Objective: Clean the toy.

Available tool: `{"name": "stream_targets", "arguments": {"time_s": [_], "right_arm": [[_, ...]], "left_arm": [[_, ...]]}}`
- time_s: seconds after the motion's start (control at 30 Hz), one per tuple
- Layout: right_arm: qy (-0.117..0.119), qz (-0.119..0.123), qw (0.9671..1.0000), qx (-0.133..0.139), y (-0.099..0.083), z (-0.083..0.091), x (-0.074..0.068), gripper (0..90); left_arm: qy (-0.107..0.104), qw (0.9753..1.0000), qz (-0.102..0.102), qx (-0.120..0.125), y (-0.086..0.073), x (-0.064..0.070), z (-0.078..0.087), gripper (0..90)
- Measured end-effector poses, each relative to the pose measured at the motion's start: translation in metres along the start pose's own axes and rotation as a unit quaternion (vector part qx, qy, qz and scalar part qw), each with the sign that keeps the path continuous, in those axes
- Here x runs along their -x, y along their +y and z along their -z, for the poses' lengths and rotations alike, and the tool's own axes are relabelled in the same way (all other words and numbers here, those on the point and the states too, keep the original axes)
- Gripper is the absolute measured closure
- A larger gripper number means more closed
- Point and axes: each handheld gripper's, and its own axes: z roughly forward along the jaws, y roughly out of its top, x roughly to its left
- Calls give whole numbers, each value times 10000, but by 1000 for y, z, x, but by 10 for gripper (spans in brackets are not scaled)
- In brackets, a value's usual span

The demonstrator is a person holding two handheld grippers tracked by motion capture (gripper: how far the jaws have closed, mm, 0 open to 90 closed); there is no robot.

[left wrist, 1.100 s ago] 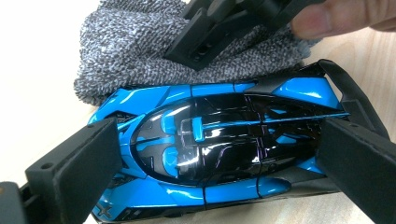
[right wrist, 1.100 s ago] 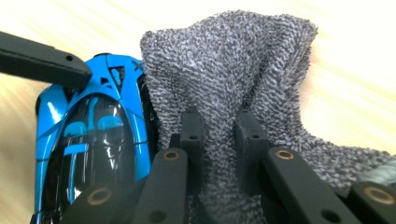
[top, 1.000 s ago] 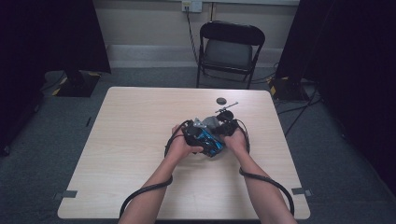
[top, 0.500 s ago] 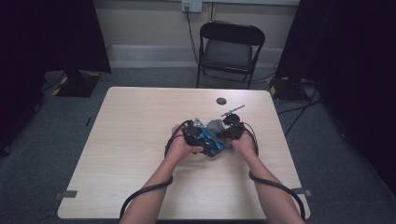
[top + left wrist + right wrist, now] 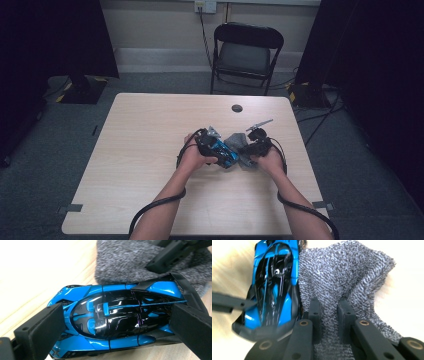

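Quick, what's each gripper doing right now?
Left gripper: shut on the glossy blue and black toy car.
Right gripper: shut on the grey fuzzy cloth.

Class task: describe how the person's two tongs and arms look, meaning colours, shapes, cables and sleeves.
Both tongs, left and right, are black, with two flat, block-like padded jaws. The right tongs' links carry brass-coloured rivets. A black cable trails from each along the forearm. The forearms are bare, with no sleeves in view.

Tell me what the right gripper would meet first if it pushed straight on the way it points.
More of the grey cloth it has pinched: the right gripper points into the bunched fold. The blue toy car lies just beside that line, against the cloth, so probably missed, though depth is unclear.
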Motion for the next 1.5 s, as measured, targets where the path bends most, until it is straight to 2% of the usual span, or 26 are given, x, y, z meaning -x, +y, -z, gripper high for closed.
{"name": "stream_targets", "arguments": {"time_s": [0.23, 0.97, 1.07, 1.13, 1.33, 1.5], "right_arm": [[58, -72, 10000, 24, -13, 8, 1, 764], [150, 111, 9998, -21, -53, 37, -5, 766], [68, 102, 9999, 74, -58, 44, -5, 767], [114, 79, 9998, 118, -61, 49, -5, 767], [8, 24, 9995, 326, -57, 63, -3, 767], [-106, -91, 9984, 544, -41, 65, 3, 767]], "left_arm": [[3, 10000, 7, -6, 0, 0, 0, 0], [0, 10000, 2, -50, 1, 0, 0, 0], [-1, 10000, 8, -70, 2, 0, 0, 0], [-2, 10000, 5, -72, 2, 0, 0, 0], [8, 10000, 1, -52, 1, 0, 0, 0], [6, 10000, -1, -30, 1, 0, 0, 0]]}}
